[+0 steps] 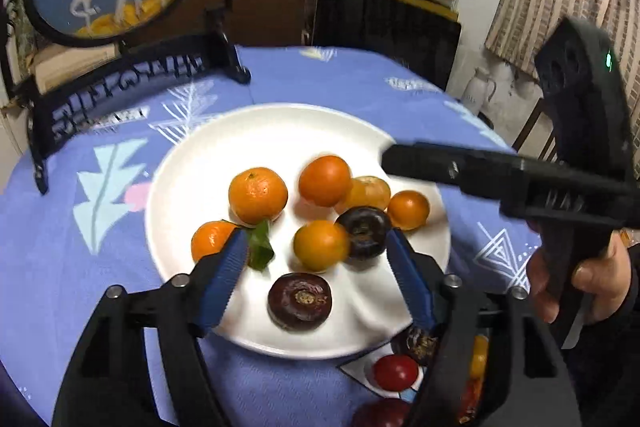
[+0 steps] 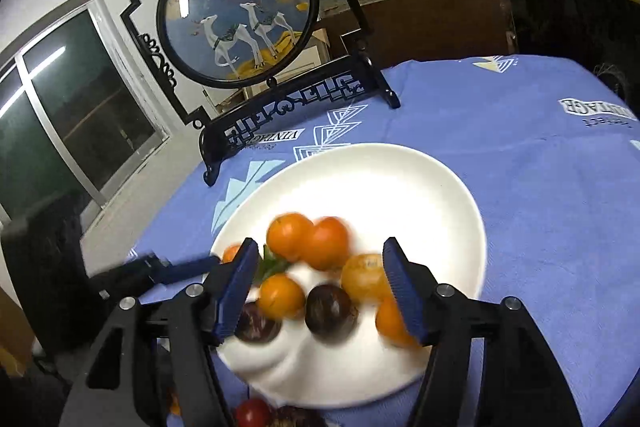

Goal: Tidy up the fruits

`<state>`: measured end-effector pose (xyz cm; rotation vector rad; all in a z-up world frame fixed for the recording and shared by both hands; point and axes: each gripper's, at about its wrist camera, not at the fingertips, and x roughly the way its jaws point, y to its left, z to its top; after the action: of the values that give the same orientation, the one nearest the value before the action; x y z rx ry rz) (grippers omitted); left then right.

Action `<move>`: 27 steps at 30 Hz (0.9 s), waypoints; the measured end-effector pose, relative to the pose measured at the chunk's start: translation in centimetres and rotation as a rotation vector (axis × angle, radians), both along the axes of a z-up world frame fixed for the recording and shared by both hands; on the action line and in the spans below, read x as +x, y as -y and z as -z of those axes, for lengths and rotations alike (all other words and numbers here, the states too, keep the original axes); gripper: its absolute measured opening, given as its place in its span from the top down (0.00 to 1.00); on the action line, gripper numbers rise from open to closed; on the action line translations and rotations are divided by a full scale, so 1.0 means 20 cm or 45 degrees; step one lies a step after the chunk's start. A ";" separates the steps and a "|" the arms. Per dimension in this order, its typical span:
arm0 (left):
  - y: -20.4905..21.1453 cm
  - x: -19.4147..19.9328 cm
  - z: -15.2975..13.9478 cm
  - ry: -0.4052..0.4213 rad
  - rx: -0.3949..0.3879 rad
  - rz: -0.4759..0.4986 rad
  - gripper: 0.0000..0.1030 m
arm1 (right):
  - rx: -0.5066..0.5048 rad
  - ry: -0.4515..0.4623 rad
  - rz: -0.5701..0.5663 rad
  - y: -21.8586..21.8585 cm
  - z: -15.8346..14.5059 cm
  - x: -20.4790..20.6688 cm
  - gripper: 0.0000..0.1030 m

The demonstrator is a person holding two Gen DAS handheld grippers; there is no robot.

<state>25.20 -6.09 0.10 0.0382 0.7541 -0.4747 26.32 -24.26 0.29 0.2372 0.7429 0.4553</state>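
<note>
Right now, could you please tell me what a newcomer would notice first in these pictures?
A round white plate on the blue patterned tablecloth holds orange tangerines and dark purple round fruits. Behind it stands a black-framed round deer picture. The open left gripper and open right gripper frame the fruit.
</note>
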 end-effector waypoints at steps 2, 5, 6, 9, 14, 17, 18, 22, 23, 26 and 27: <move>-0.03 -0.07 -0.02 0.024 -0.009 0.009 0.32 | 0.009 0.018 0.008 0.03 -0.01 -0.08 0.37; -0.05 -0.25 -0.04 0.063 0.024 0.058 0.32 | 0.063 0.028 0.028 0.13 0.00 -0.23 0.35; -0.05 -0.35 -0.05 0.087 0.050 0.090 0.32 | 0.087 0.022 0.035 0.17 0.01 -0.30 0.34; -0.06 -0.59 -0.05 0.141 0.099 0.167 0.32 | 0.117 0.002 0.063 0.26 0.04 -0.44 0.33; -0.10 -0.93 0.01 0.150 0.163 0.244 0.32 | 0.037 0.013 0.091 0.31 0.06 -0.71 0.32; -0.09 -1.01 0.09 0.112 0.189 0.233 0.32 | 0.021 0.022 0.068 0.29 0.06 -0.85 0.32; -0.09 -1.02 0.12 0.106 0.202 0.216 0.32 | 0.019 0.022 0.062 0.28 0.06 -0.88 0.32; -0.06 -0.97 0.22 0.054 0.238 0.138 0.32 | -0.057 0.054 0.045 0.22 0.05 -1.01 0.32; -0.06 -0.94 0.25 0.010 0.257 0.129 0.42 | -0.077 0.063 0.045 0.22 0.05 -1.04 0.32; -0.03 -0.93 0.29 -0.032 0.274 0.148 0.56 | -0.092 0.048 -0.002 0.19 0.06 -1.12 0.32; -0.03 -0.94 0.28 -0.028 0.277 0.143 0.57 | -0.106 0.036 -0.029 0.17 0.07 -1.14 0.32</move>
<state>6.37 -5.43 -5.58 0.2802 0.8255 -0.4983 3.53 -27.62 -1.05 0.1443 0.7357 0.4478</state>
